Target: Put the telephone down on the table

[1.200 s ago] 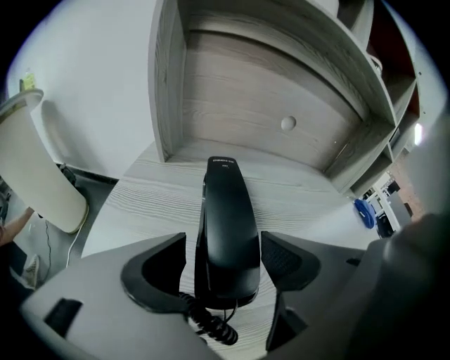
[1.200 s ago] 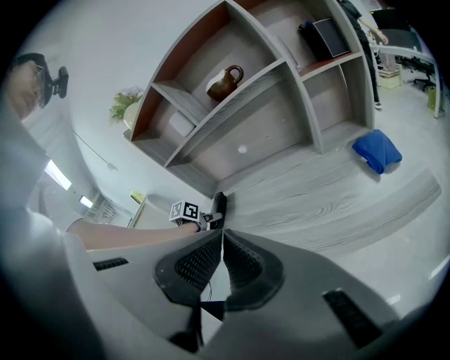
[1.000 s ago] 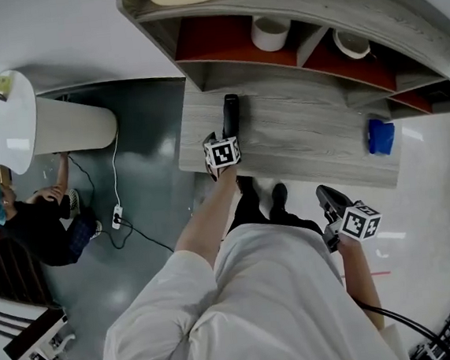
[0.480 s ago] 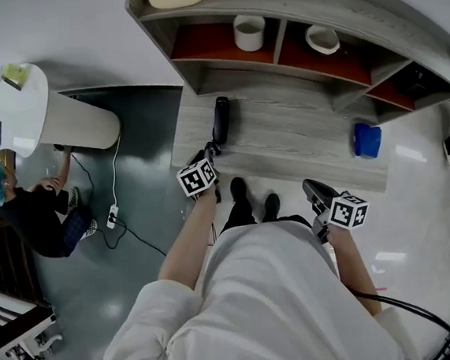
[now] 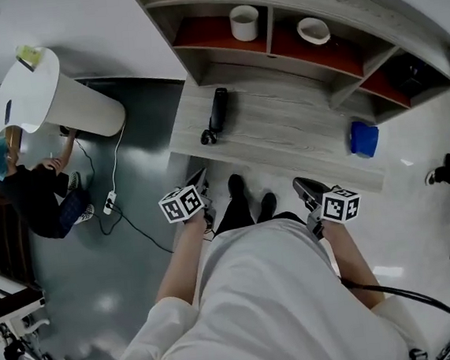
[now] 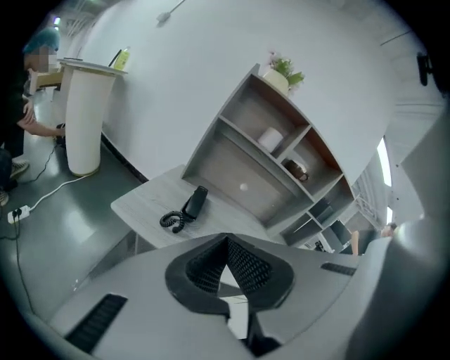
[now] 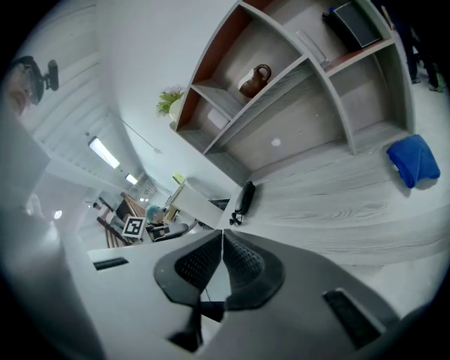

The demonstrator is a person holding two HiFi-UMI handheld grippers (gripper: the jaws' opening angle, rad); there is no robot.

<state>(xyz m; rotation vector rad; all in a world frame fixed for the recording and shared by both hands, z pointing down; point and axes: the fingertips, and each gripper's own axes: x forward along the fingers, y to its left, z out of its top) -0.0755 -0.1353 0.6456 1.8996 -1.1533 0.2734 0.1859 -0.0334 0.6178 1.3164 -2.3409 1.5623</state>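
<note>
The black telephone handset [image 5: 218, 109] lies flat on the grey wooden table [image 5: 292, 133], near its left end, with the coiled cord [image 5: 208, 136] bunched at its near end. My left gripper [image 5: 200, 179] hangs off the table's front edge, well short of the phone, and its jaws are closing fully together on nothing. In the left gripper view the phone [image 6: 195, 202] lies far ahead of the left gripper's [image 6: 226, 242] meeting tips. My right gripper [image 5: 305, 187] is shut and empty in front of the table. The right gripper view shows the phone [image 7: 245, 197] beyond that gripper's [image 7: 222, 235] closed jaws.
A blue cloth [image 5: 363, 138] lies at the table's right end. The shelf unit [image 5: 273, 20] behind holds a white cup [image 5: 244, 21] and a bowl [image 5: 313, 29]. A white pedestal [image 5: 51, 105], a crouching person [image 5: 28, 194] and a floor cable [image 5: 122, 217] are to the left.
My left gripper has let go of the telephone, drawn back off the table towards my body, and its jaws have gone from open to shut. The phone stays on the table.
</note>
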